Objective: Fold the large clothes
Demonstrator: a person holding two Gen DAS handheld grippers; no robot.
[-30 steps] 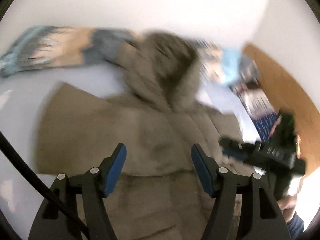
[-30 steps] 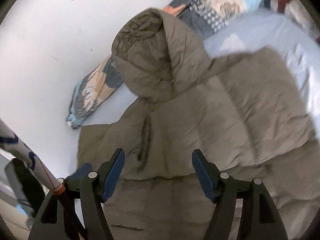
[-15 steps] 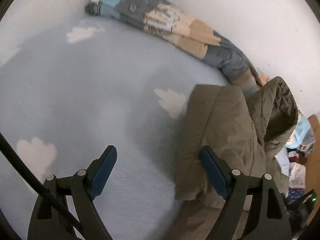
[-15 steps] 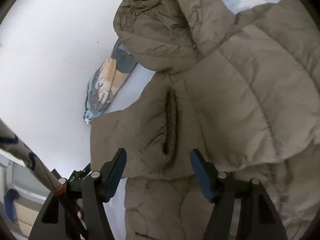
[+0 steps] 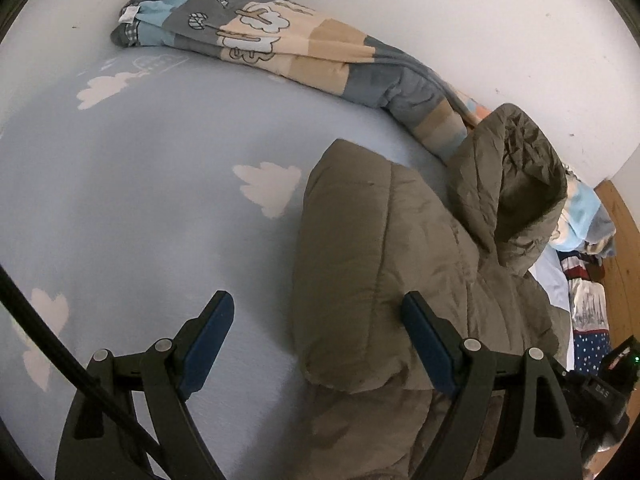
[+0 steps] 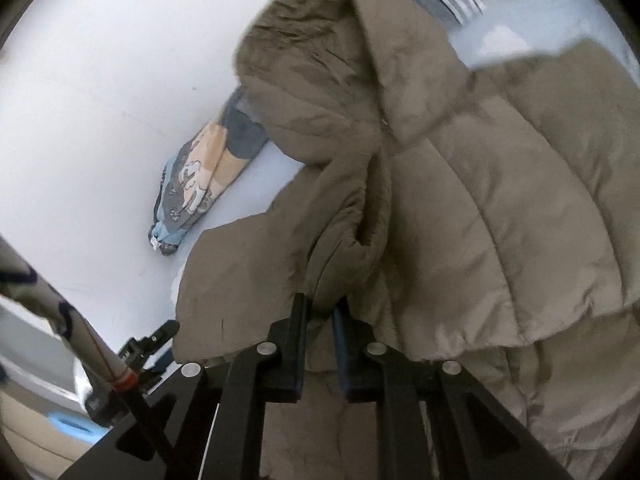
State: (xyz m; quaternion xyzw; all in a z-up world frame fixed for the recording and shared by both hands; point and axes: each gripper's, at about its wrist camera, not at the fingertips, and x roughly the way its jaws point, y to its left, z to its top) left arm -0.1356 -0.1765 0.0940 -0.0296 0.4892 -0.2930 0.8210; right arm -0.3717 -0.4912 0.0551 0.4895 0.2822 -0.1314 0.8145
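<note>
An olive-brown puffer jacket [image 5: 384, 264] with a hood [image 5: 516, 184] lies on a light blue bed sheet [image 5: 140, 208]. In the left wrist view my left gripper [image 5: 316, 332] is open, its jaws straddling the edge of the folded sleeve without gripping it. In the right wrist view my right gripper [image 6: 322, 312] is shut on a bunched fold of the jacket [image 6: 500, 208] below the hood [image 6: 320, 76], lifting it slightly. The left gripper [image 6: 152, 344] shows at the lower left of that view, beside the jacket's sleeve edge.
A rolled patterned blanket [image 5: 288, 44] lies along the white wall [image 5: 440, 8] behind the jacket; it also shows in the right wrist view [image 6: 200, 184]. Other bedding [image 5: 588, 292] and a wooden bed edge [image 5: 624, 248] are at the right. Open sheet lies left of the jacket.
My right gripper has closed on a fold of the jacket near the hood. My left gripper has moved closer to the sleeve edge, still open.
</note>
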